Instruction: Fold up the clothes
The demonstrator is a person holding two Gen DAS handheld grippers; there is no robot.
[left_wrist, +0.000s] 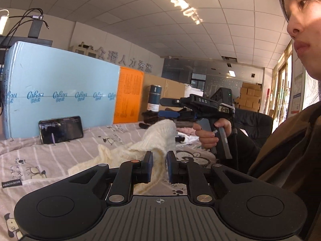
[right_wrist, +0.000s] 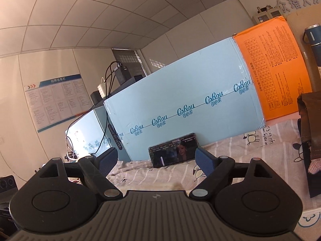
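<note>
Sweater point(left_wrist: 160, 138), cream knit, soft and floppy, lies bunched on the bed point(left_wrist: 40, 156); my left tool point(left_wrist: 159, 167) pinches a hanging fold, right tool point(right_wrist: 156, 158) gapes empty, so I'd grab the hem.

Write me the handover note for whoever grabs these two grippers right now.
Left gripper: nearly shut on a strip of the cream knit sweater, holding it up off the bedsheet.
Right gripper: open and holding nothing in its own view. In the left view it is raised over the sweater.
The sweater is bunched and rumpled in the middle of the bedsheet, not laid flat. A phone leans on the blue box behind it. Other clothes are piled farther back.
Done: no fold visible yet.
Left: spread the sweater flat, fold it, then likely the pile.
</note>
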